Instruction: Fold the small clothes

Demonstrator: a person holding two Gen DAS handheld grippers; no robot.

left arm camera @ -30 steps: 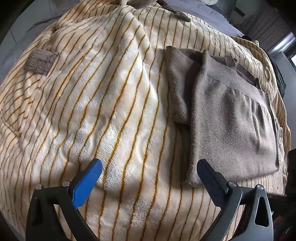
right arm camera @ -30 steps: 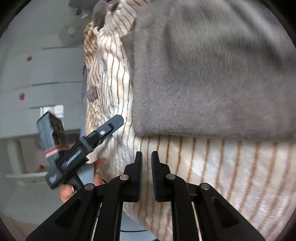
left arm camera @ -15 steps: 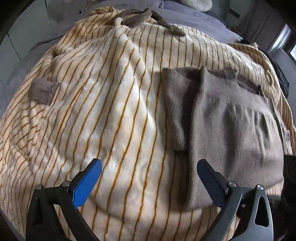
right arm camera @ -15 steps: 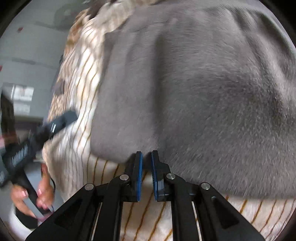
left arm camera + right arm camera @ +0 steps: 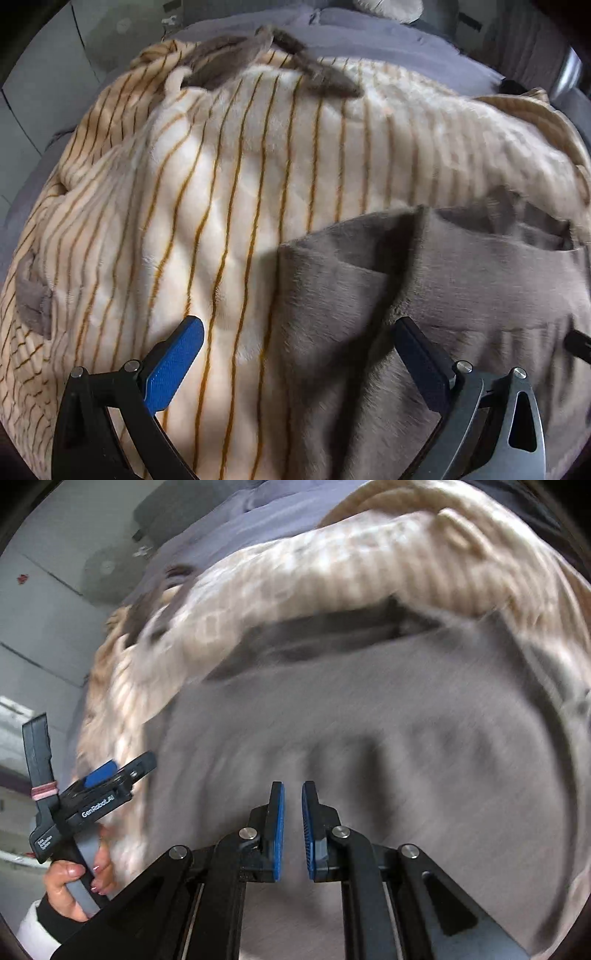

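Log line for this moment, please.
left gripper: open, empty | right gripper: shut, empty | grey-brown garment: folded on striped blanket

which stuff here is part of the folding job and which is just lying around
Part of the job:
- grey-brown folded garment
- left gripper, open
- right gripper, nearly shut, empty

Just lying about:
- striped cream blanket
- small brown fuzzy pieces
- grey bedsheet

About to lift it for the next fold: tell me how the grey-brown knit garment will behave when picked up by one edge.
The grey-brown knit garment will probably droop limply: it already lies folded in soft layers. Its fuzzy surface suggests it won't slip from the pads. It looks light, so it may drag across the striped blanket.
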